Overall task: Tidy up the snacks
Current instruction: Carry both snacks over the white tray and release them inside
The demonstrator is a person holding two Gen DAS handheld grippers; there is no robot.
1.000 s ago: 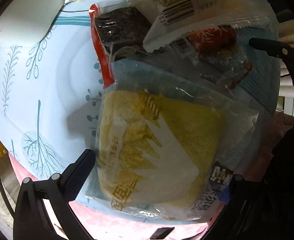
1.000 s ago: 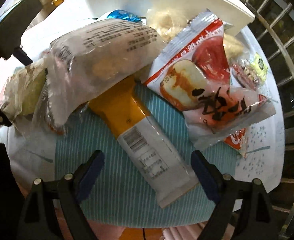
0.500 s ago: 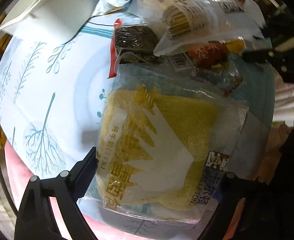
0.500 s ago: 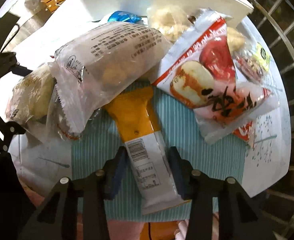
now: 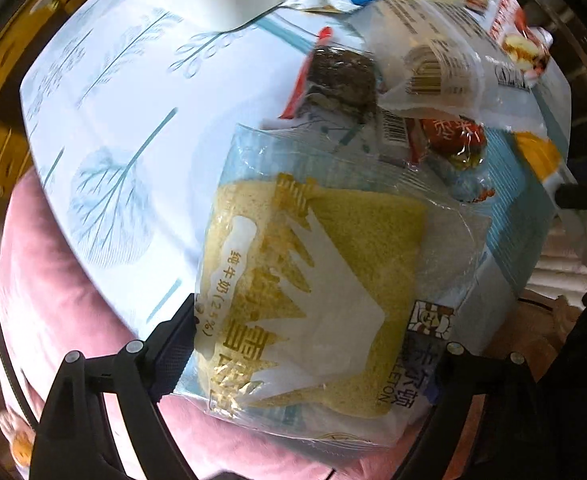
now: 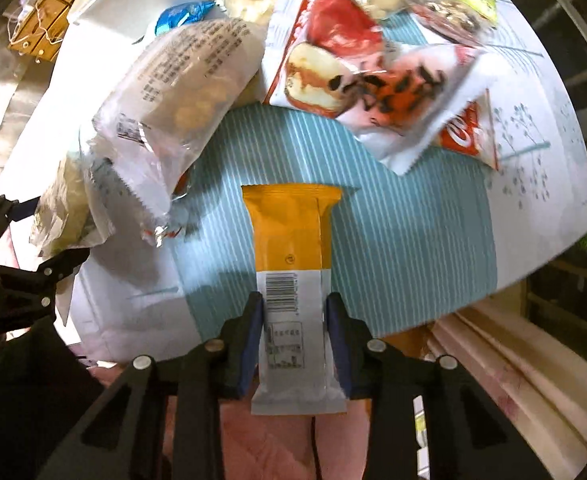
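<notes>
Left wrist: left gripper (image 5: 313, 364) closing on the cake pack (image 5: 313, 288), pads touching its sides, near the tablecloth (image 5: 133, 120) edge. Right wrist: right gripper (image 6: 295, 340) closing, pinching the bar (image 6: 291, 280) over the striped cloth (image 6: 393, 220).

A white cloth (image 5: 125, 92) with blue leaf drawings covers the surface, with a blue striped mat (image 6: 413, 220) on it. Something pink (image 5: 53, 300), maybe a cushion, sits below.

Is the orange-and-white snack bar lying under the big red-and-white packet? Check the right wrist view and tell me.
No: the orange-and-white snack bar sits apart from the red-and-white packet, with the right gripper closing on its white end.
</notes>
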